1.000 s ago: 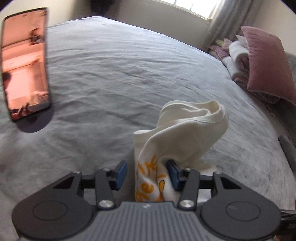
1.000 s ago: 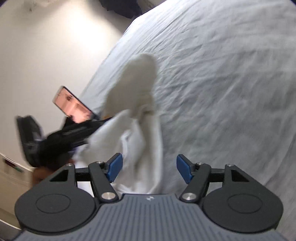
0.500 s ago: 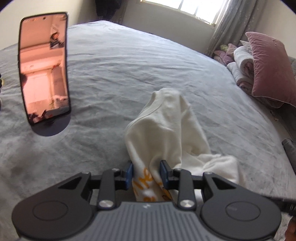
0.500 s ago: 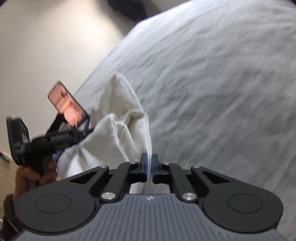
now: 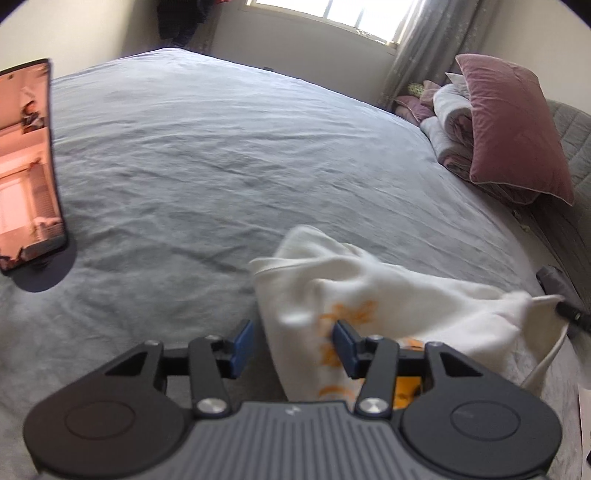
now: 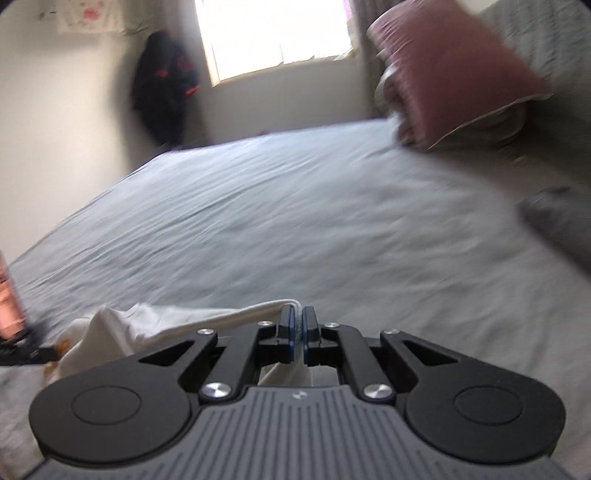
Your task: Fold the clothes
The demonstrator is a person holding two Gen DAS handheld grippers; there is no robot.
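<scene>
A white garment with orange print (image 5: 369, 295) lies bunched on the grey bed (image 5: 221, 166), stretched out to the right. My left gripper (image 5: 293, 345) is open, its blue pads either side of the cloth's near fold. In the right wrist view my right gripper (image 6: 297, 328) is shut on an edge of the white garment (image 6: 155, 321), which trails off to the left, low over the bed (image 6: 295, 221).
A phone on a stand (image 5: 26, 166) sits at the bed's left. A mauve pillow (image 5: 513, 125) and folded blankets (image 5: 450, 110) lie at the head, right. A window (image 6: 273, 33) and a dark hanging garment (image 6: 162, 85) are on the far wall.
My left gripper, shut on the garment half a second ago, has opened. My right gripper, shut on the cloth's edge, has swung right and pulled the garment out flatter.
</scene>
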